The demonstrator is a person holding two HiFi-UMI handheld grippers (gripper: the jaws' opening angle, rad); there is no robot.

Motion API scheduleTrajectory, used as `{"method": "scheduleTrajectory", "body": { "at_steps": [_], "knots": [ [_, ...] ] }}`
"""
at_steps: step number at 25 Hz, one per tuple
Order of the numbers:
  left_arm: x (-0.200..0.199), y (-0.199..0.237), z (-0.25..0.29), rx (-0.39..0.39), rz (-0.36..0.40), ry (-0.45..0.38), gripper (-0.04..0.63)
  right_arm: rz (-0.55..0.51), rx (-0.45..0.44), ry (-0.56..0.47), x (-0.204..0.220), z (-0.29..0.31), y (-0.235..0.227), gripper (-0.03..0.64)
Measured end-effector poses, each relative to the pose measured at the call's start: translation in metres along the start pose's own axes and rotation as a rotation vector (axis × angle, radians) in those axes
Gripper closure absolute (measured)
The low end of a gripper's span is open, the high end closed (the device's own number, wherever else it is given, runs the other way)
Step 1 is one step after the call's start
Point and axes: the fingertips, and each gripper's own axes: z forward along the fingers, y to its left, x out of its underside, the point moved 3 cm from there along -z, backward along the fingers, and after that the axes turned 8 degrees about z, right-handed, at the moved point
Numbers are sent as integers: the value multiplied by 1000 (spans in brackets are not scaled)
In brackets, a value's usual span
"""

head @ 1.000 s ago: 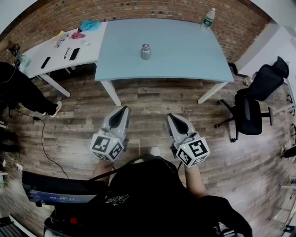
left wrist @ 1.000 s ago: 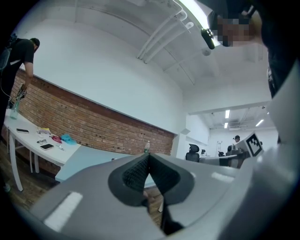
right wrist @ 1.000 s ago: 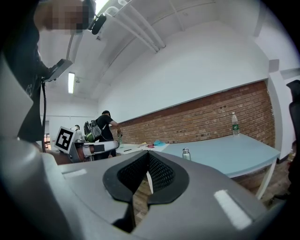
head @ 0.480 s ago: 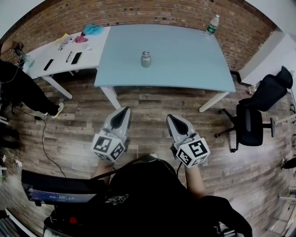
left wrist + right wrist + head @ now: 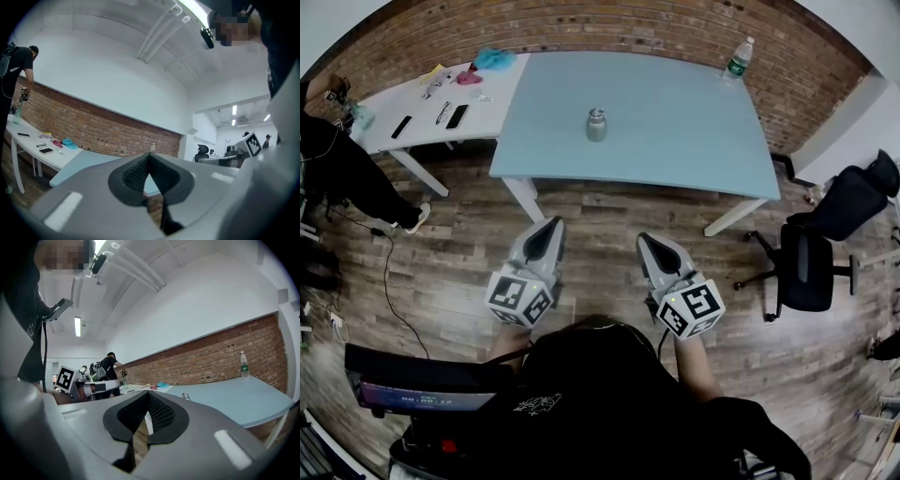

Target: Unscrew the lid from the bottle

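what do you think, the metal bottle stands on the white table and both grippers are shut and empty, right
Not quite. The metal bottle stands on the blue table, as the head view shows. The rest holds: the left gripper and the right gripper are both shut and empty.

Bright, even ceiling light [image 5: 77, 326]; sharp pictures (edges bend strongly, corners dark).

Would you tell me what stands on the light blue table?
A small metal bottle near the middle of the table and a plastic water bottle at its far right corner. Nothing on it is covered.
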Motion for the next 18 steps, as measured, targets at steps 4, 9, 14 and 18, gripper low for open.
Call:
{"method": "scheduleTrajectory", "body": {
  "at_steps": [4, 9, 14, 18],
  "knots": [
    [2, -4, 7, -12, -2, 0, 595, -1, -11, 9, -1, 0, -9, 615],
    [5, -7, 12, -21, -6, 9, 595, 3, -16, 12, -3, -1, -17, 615],
    [7, -4, 18, -24, -11, 16, 595, 15, -14, 26, -1, 5, -22, 615],
    [9, -7, 15, -34, -10, 19, 595, 18, -19, 27, 2, -1, -24, 615]
  ]
}}
